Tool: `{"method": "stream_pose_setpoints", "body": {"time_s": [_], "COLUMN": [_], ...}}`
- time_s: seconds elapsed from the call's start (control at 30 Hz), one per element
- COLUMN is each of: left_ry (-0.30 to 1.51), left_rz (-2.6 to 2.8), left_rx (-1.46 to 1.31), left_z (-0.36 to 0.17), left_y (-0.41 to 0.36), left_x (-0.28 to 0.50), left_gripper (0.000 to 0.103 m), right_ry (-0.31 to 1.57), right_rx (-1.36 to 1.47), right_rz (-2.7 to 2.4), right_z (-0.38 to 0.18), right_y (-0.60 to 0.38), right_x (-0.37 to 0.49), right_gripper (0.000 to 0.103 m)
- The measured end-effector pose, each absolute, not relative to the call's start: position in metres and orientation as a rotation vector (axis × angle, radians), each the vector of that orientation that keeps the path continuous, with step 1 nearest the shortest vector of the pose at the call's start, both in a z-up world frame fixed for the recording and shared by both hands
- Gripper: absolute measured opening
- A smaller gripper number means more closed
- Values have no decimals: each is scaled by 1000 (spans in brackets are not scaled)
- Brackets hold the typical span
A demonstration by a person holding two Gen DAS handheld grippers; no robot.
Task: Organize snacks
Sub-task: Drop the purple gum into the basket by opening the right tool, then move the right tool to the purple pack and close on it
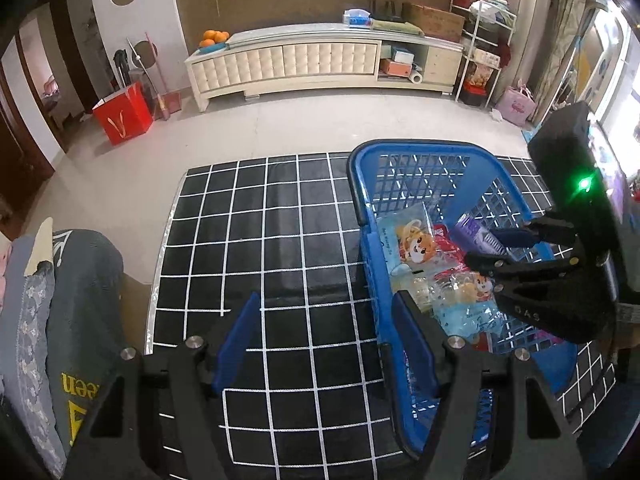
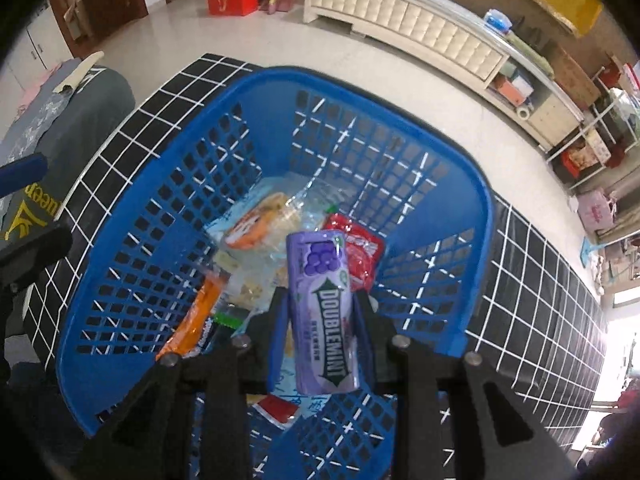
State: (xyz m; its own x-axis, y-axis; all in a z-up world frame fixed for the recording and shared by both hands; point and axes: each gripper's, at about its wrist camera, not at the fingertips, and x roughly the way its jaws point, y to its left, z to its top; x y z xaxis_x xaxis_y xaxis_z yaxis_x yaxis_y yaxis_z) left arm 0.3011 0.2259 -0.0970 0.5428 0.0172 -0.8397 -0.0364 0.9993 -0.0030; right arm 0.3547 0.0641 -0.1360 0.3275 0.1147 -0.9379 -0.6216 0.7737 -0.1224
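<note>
Gum bottle (image 2: pixel 322 312): purple Doublemint, pinched by the right gripper (image 2: pixel 320 340), long axis toward 12 o'clock along its fingers.
Basket (image 2: pixel 460 184): blue, directly beneath; snacks inside.
Left gripper (image 1: pixel 324 340): spread, empty, over the checked mat (image 1: pixel 260 232), farther off.

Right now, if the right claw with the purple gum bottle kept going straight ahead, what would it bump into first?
Probably the red snack packet lying in the blue plastic basket, just beyond the purple Doublemint gum bottle that the right claw holds. Depth is hard to judge here.
</note>
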Motion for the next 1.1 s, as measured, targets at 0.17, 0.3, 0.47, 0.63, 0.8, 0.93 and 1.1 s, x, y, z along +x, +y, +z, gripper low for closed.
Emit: {"method": "stream_pose_setpoints", "body": {"time_s": [0.17, 0.3, 0.47, 0.63, 0.8, 0.93, 1.1], "left_ry": [993, 984, 975, 969, 935, 926, 924], "left_rz": [27, 32, 22, 12, -32, -25, -49], "left_rx": [-5, 17, 4, -13, -15, 10, 4], "left_z": [-96, -93, -85, -77, -63, -60, -67], "left_y": [218, 209, 200, 186, 158, 133, 101], "left_x": [296, 291, 281, 272, 252, 237, 219], "left_gripper": [67, 67, 67, 67, 81, 87, 96], "right_ry": [1117, 1058, 1025, 1006, 965, 977, 997], "right_rx": [-524, -497, -454, -431, -427, -397, -387], "right_rz": [539, 538, 557, 562, 543, 535, 535], "right_z": [-129, -113, -90, -72, -59, -60, -73], "right_y": [67, 62, 37, -2, -48, -82, -110], "right_x": [345, 338, 326, 313, 296, 285, 273], "right_gripper": [68, 79, 80, 80, 80, 82, 94]}}
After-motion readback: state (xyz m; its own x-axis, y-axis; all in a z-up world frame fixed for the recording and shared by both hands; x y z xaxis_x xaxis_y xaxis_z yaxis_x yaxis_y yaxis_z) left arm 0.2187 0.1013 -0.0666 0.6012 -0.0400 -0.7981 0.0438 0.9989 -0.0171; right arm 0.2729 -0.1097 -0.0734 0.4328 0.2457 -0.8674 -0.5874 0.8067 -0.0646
